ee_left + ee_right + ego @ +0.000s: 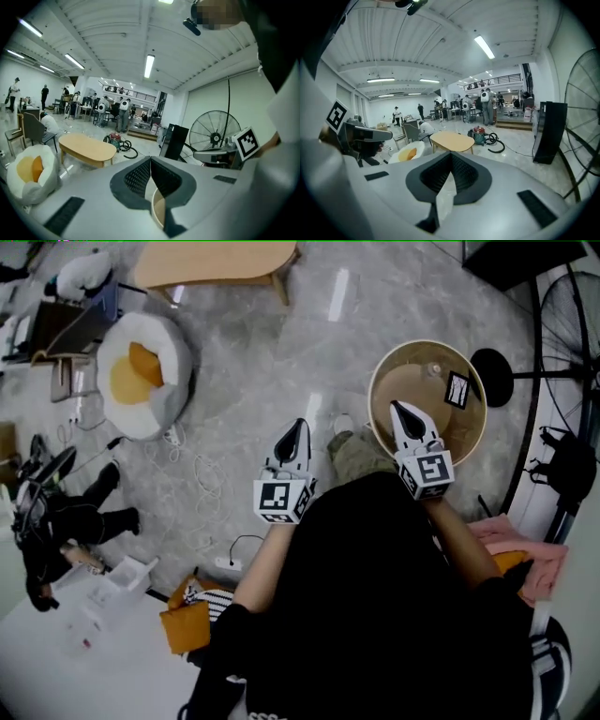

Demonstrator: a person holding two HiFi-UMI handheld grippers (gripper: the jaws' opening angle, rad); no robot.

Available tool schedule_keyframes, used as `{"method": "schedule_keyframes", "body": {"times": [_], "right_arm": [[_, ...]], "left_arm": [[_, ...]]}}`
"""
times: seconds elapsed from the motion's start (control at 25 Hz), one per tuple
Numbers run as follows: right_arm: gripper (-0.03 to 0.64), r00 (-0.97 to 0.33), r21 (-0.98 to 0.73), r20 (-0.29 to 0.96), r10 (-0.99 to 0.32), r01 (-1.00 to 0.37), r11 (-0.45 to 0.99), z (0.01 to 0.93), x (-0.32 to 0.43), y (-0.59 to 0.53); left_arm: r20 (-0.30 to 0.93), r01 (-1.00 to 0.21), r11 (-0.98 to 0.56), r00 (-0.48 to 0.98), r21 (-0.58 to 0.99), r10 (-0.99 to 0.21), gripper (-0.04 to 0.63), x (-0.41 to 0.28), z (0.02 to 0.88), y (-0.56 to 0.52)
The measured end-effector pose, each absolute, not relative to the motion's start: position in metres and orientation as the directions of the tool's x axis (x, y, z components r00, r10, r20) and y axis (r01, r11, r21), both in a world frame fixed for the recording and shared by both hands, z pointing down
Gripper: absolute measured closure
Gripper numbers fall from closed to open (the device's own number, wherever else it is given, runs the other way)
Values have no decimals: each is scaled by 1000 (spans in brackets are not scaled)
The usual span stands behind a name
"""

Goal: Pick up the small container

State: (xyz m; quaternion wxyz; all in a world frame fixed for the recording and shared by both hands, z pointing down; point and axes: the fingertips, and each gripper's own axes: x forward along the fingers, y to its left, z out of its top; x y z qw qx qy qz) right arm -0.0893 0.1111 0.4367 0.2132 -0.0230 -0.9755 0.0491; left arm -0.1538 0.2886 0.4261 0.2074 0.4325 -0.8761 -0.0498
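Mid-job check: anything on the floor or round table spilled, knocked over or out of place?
Nothing looks spilled or toppled. One untidy spot: a white cable lies in loose loops on the floor, left of the left gripper in the head view. The round table looks in order.

Interior evenly bright, lit by ceiling strip lights. Their reflections streak the glossy floor as glare. Both gripper views bow strongly, with black vignetted corners. Nearest foreground soft; shadows faint.

Fan partly off-frame, rt edge
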Motion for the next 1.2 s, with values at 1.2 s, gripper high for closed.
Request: {"method": "schedule_keyframes", "body": {"times": [1.2], "right_arm": [[595, -754, -140, 398, -522, -613, 778, 437, -72, -160]], "left_arm": [[453, -956, 101, 37, 277, -891, 574, -249, 477, -45]]}}
